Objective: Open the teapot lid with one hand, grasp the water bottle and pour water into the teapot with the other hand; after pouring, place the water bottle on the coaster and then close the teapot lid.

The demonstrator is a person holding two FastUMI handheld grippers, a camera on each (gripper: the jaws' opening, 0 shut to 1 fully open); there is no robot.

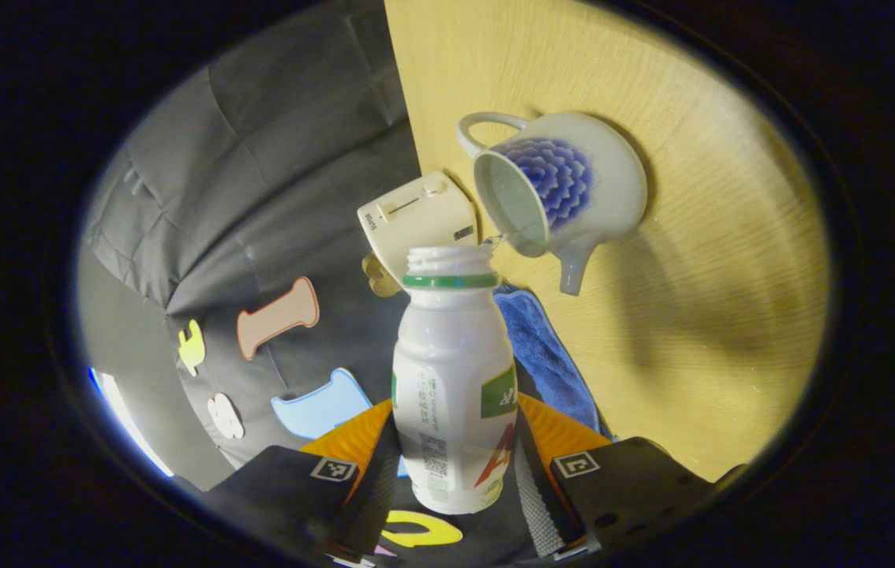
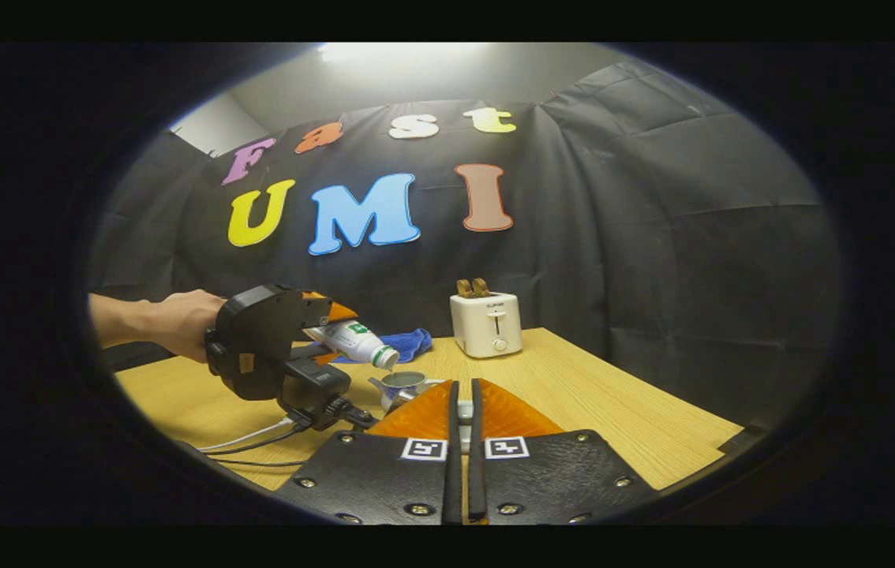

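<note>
Currently mid-pour: left gripper (image 1: 455,473) clamps the water bottle (image 1: 454,379), tipped w/ its mouth just over the open teapot (image 1: 566,189) on the table (image 1: 732,315), thin stream running in. Right gripper (image 2: 463,410) has its fingers nearly together; something pale sits btwn them, prob. the lid, can't confirm. Left to do: bottle onto coaster, lid back on.

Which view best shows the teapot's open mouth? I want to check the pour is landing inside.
The left gripper view: the teapot lies close, its mouth facing the camera beyond the water bottle. The right gripper view shows it small, partly behind the fingers.
</note>
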